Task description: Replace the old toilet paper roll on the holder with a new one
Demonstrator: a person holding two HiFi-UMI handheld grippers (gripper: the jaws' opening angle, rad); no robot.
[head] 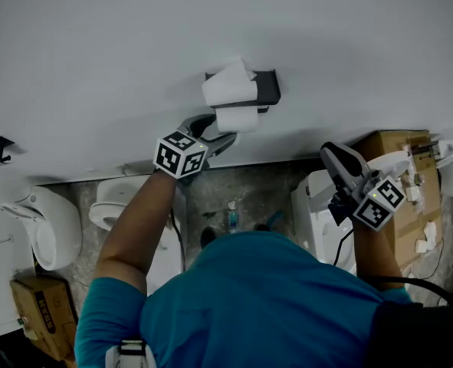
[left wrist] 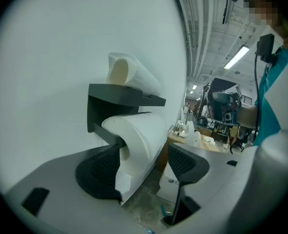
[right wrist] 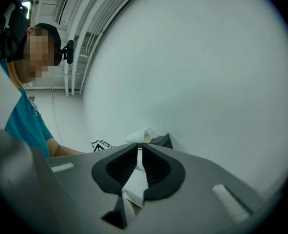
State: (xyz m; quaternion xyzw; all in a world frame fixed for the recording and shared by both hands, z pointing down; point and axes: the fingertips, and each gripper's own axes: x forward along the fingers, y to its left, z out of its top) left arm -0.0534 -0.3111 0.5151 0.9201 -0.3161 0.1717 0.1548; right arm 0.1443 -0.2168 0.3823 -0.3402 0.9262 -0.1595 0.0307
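On the white wall, a black holder (head: 267, 87) is fixed; one paper roll (head: 230, 87) lies on its top shelf and a second roll (head: 236, 119) hangs beneath. The second roll is flanked by the wide-spread left tool (head: 222, 127), not pressed on it. The right tool (head: 335, 153) is closed and empty, well apart. Below, white toilets (head: 46, 225) and a cardboard box (head: 395, 148) are seen; its contents cannot be told.
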